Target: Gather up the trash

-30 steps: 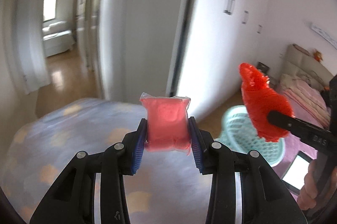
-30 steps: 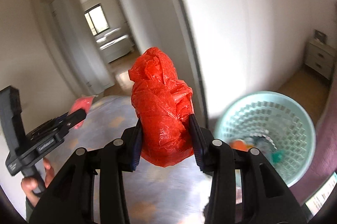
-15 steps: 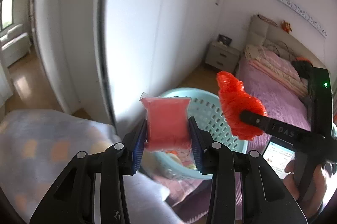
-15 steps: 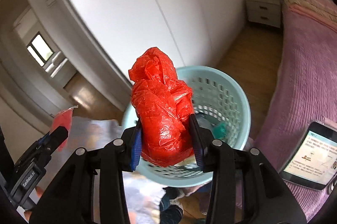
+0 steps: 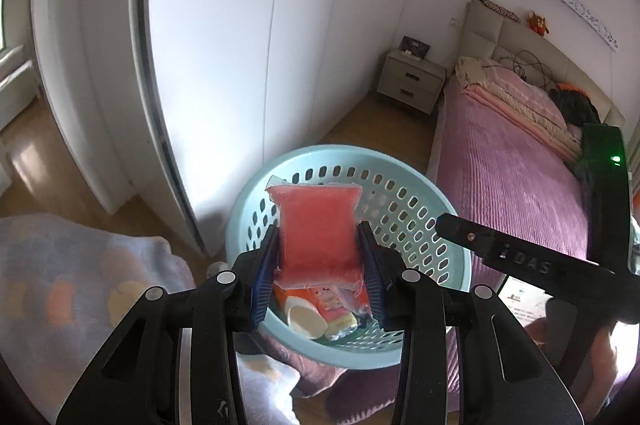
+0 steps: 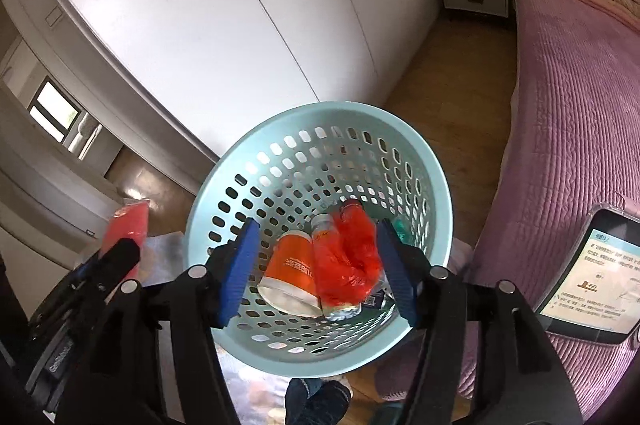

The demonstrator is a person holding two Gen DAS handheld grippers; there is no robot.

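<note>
My left gripper [image 5: 318, 279] is shut on a pink plastic packet [image 5: 318, 229] and holds it above the pale blue perforated basket [image 5: 416, 193]. My right gripper [image 6: 316, 273] is open over the same basket [image 6: 280, 133], its jaws wide apart. The crumpled red plastic bag [image 6: 348, 265] lies inside the basket between them, on an orange paper cup [image 6: 292, 271] and a clear bottle [image 6: 326, 231]. The pink packet also shows in the right wrist view [image 6: 126, 229] at the left. The right gripper's finger [image 5: 500, 257] crosses the left wrist view at the right.
A bed with a purple cover [image 6: 572, 105] lies to the right, with a tablet [image 6: 592, 275] on it. White wardrobe doors [image 5: 240, 45] stand behind the basket, a nightstand [image 5: 412, 81] beyond. A patterned blanket [image 5: 60, 285] is at the left.
Both grippers swung over the basket. My right gripper opened and the red bag dropped into the basket. The left gripper still holds the pink packet.
</note>
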